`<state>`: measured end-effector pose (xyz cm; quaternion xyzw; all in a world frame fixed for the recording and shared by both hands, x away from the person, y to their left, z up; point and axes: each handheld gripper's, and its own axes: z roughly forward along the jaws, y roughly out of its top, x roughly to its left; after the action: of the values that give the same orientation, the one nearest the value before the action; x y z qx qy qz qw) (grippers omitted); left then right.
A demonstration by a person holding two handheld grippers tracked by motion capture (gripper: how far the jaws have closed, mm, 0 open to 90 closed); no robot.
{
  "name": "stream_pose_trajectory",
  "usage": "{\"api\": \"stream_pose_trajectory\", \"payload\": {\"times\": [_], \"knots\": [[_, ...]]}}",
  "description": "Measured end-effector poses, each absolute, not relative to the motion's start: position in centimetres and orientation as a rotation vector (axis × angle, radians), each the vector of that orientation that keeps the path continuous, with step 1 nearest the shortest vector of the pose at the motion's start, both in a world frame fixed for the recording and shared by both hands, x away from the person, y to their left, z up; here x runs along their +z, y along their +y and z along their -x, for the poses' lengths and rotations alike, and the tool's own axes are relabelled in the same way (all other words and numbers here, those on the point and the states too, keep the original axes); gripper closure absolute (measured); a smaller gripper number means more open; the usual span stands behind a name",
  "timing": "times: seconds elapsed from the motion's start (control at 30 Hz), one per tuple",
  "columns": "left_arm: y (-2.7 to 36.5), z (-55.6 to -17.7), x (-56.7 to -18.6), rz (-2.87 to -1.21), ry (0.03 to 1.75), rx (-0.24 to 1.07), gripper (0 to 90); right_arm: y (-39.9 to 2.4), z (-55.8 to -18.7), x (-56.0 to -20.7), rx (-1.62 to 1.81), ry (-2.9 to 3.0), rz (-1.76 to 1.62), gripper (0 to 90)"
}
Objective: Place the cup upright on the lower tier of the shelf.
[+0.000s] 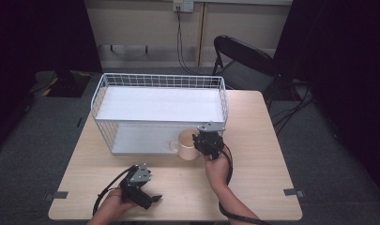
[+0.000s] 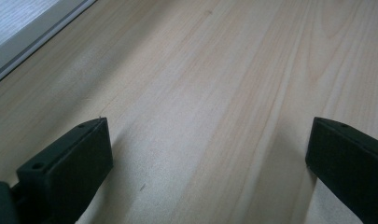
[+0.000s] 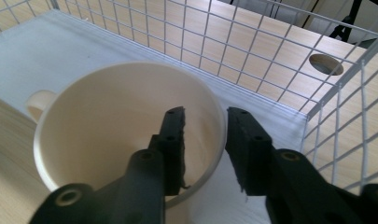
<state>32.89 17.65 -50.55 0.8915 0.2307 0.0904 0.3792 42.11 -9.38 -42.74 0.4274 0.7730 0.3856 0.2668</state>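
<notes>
The cream mug (image 1: 188,144) stands at the front edge of the lower shelf (image 1: 136,140) of the white wire rack (image 1: 159,110), toward the rack's right end, with its handle pointing left along the shelf edge. In the right gripper view the mug (image 3: 116,135) is upright and its interior is empty.

The right gripper (image 1: 208,142) is just right of the mug, straddling its rim. In the right gripper view the right gripper (image 3: 205,140) has one jaw inside the mug and the other outside; a gap separates the jaws from the wall, so the jaws are parted and not pressing on the mug.

The upper shelf (image 1: 159,104) of the rack carries nothing, and the lower shelf holds the mug alone.

The left gripper (image 1: 148,199) rests low over the tabletop (image 1: 262,154), well in front of the rack's left half. In the left gripper view the left gripper (image 2: 207,158) has its jaws spread wide with bare tabletop (image 2: 210,93) between them, and the lower shelf's edge (image 2: 32,32) lies at the upper left.
</notes>
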Motion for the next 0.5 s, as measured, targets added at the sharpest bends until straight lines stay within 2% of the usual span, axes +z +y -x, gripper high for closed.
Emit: {"api": "stream_pose_trajectory", "payload": {"times": [0.23, 0.5], "knots": [[17.65, -32.89, -50.55, -2.278, 0.588, 0.231, 0.1, -10.02, -42.32, -42.28, 1.102, 2.091, -1.191, 50.7], [17.65, -32.89, -50.55, -2.278, 0.589, 0.231, 0.1, -10.22, -41.8, -41.73, 1.138, 2.112, -1.201, 43.2]]}}
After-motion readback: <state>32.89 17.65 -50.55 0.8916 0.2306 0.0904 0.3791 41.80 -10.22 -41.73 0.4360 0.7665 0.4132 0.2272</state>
